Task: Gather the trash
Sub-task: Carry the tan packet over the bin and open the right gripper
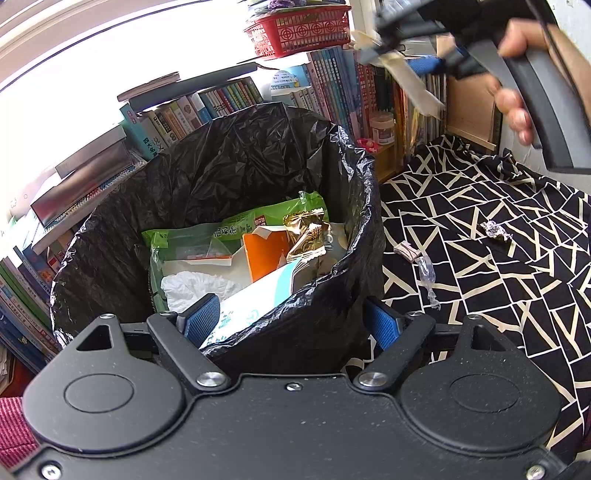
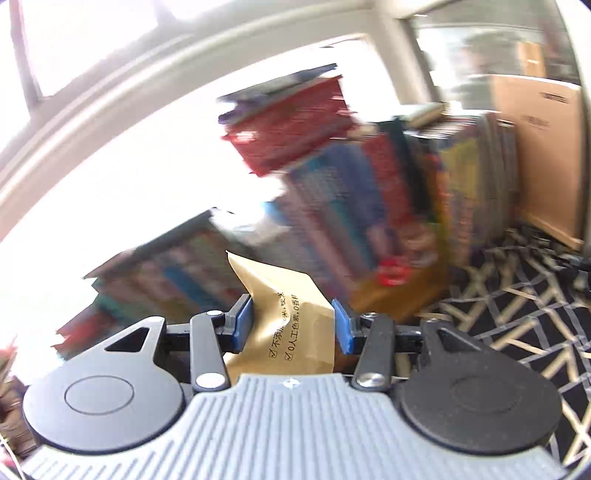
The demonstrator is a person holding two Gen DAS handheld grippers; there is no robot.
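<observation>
Bin liner [image 1: 258,155]: thin black plastic film, crinkled, semi-glossy; inside it a gold foil wrapper [image 1: 306,236], shiny and creased, w/ a soft white tissue [image 1: 195,284] and glossy green plastic packaging [image 1: 236,229]. Cloth [image 1: 480,258] w/ black-and-cream geometric print looks matt, woven, slightly rumpled; on it a crumpled silver foil scrap [image 1: 493,230] and a clear plastic wrapper [image 1: 424,273]. Right gripper [image 2: 293,325] has matt black plastic arms, ribbed grey body, blue textured rubbery pads [image 2: 243,321] on a tan matt paper-like packet [image 2: 291,321]; red basket [image 1: 299,33] is moulded plastic lattice.
</observation>
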